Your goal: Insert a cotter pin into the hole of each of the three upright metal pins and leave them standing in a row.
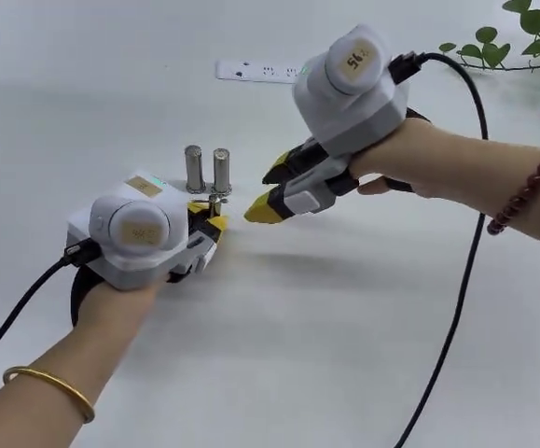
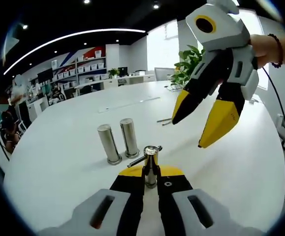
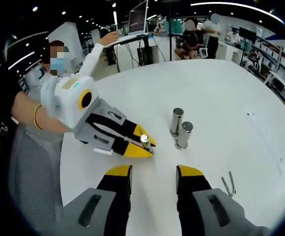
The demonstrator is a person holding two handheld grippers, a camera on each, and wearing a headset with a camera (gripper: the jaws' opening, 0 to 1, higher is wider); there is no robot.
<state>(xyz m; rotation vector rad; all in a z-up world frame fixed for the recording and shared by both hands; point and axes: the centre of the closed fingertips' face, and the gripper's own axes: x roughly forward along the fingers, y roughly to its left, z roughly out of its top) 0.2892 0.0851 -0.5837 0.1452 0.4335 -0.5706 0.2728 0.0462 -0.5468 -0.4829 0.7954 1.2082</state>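
the left gripper (image 2: 151, 173) has its fingers clamped on the lower shank of an upright metal pin (image 2: 151, 158). the pin stands on the worktop (image 2: 58, 167) just in front of the two other metal pins (image 2: 129, 136), near them but not touching. a thin cotter pin (image 2: 136, 161) sits crosswise through the clamped pin just under its head and pokes out on both sides. no such wire shows across the tops of the other two. the right gripper (image 2: 189, 132) hangs above and to the side with its fingers apart and nothing between them. its tips aim toward the clamped pin but are clear of it.

judging by its look, the upright metal pin is solid polished steel: stiff, dense for its size and slick. its narrow foot means a sideways nudge would likely topple it. the low, square hold on the shank seems the right one, since it leaves the head and hole free. the cotter pin looks like light, thin wire that is easy to bend or push back out, so it wants only a fingertip pinch on a protruding end, along its own axis.

in the right gripper view, spare cotter pins (image 3: 228, 184) lie flat on the worktop beside that gripper's own fingers, well apart from the row. being thin and flat, they will probably be awkward to lift.
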